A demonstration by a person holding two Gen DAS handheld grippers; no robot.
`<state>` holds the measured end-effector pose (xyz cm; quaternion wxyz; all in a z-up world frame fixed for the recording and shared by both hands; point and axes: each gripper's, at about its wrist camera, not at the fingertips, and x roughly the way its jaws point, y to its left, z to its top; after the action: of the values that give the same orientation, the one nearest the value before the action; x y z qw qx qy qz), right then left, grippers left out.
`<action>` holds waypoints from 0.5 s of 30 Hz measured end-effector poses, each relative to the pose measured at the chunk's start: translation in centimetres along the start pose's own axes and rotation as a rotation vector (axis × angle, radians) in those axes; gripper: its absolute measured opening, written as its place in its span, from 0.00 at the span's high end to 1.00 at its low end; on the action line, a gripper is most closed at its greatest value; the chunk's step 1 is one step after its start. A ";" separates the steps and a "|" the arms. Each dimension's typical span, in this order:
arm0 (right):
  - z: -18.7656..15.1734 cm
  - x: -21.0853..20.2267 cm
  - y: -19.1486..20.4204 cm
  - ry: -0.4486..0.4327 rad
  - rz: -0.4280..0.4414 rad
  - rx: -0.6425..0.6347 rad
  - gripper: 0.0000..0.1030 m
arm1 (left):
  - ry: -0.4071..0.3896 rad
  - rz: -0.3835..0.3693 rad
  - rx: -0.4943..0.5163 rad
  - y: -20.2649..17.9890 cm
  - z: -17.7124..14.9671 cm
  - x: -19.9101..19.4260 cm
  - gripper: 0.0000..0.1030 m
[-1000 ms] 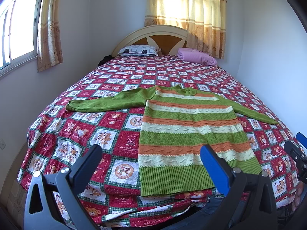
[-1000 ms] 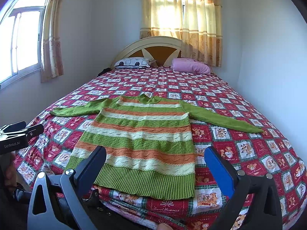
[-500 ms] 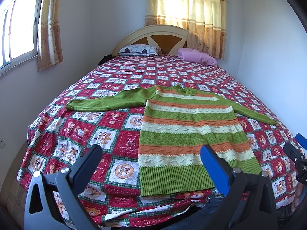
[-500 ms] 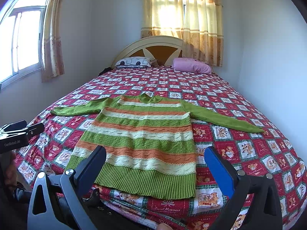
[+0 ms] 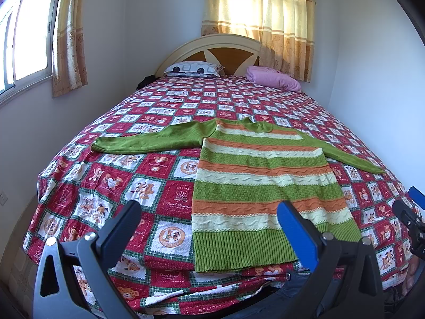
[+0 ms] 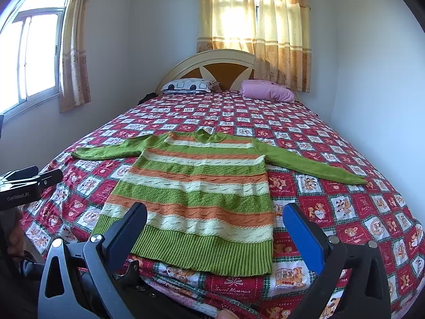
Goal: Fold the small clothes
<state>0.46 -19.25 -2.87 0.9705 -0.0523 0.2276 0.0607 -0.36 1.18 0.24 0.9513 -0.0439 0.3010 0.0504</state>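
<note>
Sweater (image 5: 261, 186) laid flat at bed (image 5: 79, 186) foot edge, left gripper (image 5: 209, 228) and right gripper (image 6: 215, 228) held agape, empty, right gripper tip seen at 3 o'clock only in left view, bare quilt toward 12 o'clock.

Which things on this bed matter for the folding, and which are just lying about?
For the job:
striped sweater
left tool, open
right tool, open

Just there:
patterned pillow
pink pillow
dark item by headboard
bedspread

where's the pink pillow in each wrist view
Left wrist: the pink pillow lies upper right of centre, at the head of the bed.
Right wrist: pink pillow also sits just right of centre, slightly lower.
Shared landmark: the arched headboard directly behind it.
</note>
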 end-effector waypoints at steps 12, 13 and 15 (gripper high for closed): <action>-0.2 2.6 -1.5 0.043 0.134 -0.009 0.01 | 0.016 0.003 0.017 0.1 0.2 1.7 0.00; -0.2 3.3 -2.0 0.056 0.122 -0.008 0.01 | 0.014 0.016 0.030 0.0 0.3 2.2 0.00; -0.1 5.1 -3.5 0.090 0.091 0.008 0.01 | 0.012 0.037 0.053 0.2 0.6 3.4 0.00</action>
<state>5.45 -22.19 -4.99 0.9557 -0.0408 0.2732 0.1017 2.71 1.71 -1.25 0.9492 -0.0133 0.3087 0.0595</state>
